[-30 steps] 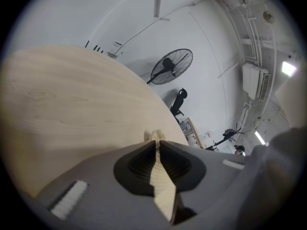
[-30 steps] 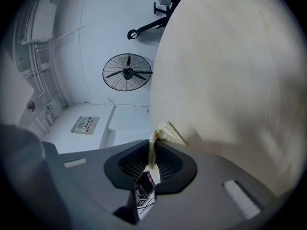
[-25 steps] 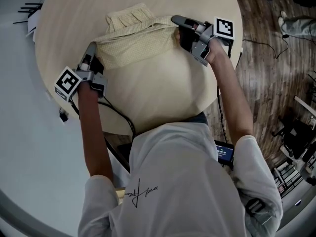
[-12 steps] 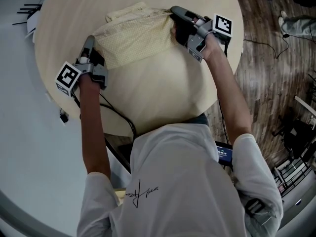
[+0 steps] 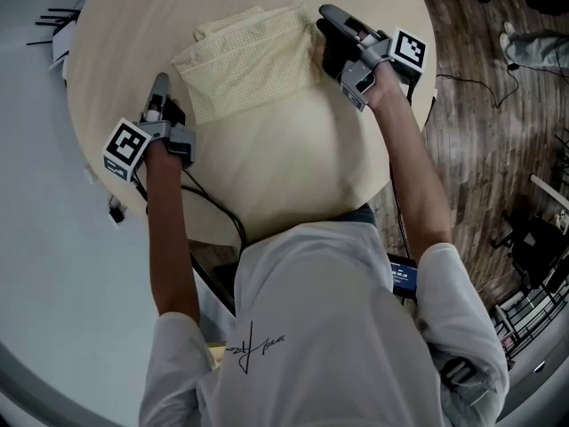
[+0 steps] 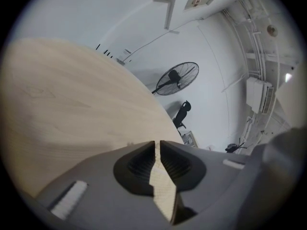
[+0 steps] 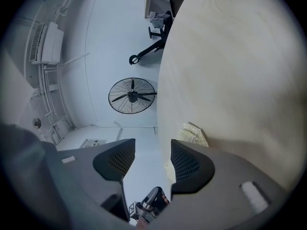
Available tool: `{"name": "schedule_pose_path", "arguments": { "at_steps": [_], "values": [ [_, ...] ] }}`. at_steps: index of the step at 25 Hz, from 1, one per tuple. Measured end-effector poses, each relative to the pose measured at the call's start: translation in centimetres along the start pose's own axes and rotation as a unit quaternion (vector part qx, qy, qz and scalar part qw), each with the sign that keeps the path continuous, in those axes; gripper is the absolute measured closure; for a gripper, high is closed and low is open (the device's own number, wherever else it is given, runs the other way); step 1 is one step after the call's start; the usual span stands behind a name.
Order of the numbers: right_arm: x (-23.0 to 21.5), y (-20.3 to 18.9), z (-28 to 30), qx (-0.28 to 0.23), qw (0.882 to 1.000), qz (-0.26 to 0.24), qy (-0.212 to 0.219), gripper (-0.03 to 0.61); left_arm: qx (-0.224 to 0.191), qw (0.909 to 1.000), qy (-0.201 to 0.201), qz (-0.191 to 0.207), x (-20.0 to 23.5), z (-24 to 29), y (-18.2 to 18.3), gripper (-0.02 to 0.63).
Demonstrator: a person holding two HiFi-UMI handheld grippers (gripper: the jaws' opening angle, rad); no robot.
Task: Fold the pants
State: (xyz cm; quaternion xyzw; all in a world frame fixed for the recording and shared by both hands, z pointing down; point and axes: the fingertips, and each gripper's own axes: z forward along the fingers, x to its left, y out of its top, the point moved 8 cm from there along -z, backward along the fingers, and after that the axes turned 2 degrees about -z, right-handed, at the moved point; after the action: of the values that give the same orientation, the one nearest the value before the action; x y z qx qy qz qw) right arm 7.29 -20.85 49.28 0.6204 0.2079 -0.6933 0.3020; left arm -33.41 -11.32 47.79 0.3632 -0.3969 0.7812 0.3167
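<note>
The pale yellow checked pants (image 5: 244, 60) lie folded in a flat, roughly square stack at the far side of the round wooden table (image 5: 267, 176). My left gripper (image 5: 158, 83) rests at the stack's left edge. In the left gripper view its jaws (image 6: 157, 145) are nearly closed, with a strip of the checked cloth (image 6: 160, 186) pinched between the pads. My right gripper (image 5: 322, 29) is at the stack's right edge. Its jaws (image 7: 152, 150) have just been opening and stand wide with nothing between them. A corner of the pants (image 7: 194, 133) shows beyond its right jaw.
The table edge (image 5: 391, 149) curves close by the right arm, over dark wooden floor with cables (image 5: 471, 83). A cable (image 5: 218, 207) runs from the left gripper across the table's near edge. A standing fan (image 7: 132, 96) is on the floor beyond the table.
The right gripper's jaws opened and let go of the pants' right edge. The raised layer has settled into a flat stack farther up the table. The left gripper drew slightly back.
</note>
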Motion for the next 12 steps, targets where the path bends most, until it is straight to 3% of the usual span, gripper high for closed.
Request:
{"name": "schedule_pose_path", "arguments": {
  "at_steps": [12],
  "values": [
    [1.3, -3.8, -3.1, 0.017, 0.996, -0.079, -0.048, 0.371, -0.005, 0.9964, -0.007, 0.084, -2.8, -4.5, -2.1, 0.552]
  ]
}}
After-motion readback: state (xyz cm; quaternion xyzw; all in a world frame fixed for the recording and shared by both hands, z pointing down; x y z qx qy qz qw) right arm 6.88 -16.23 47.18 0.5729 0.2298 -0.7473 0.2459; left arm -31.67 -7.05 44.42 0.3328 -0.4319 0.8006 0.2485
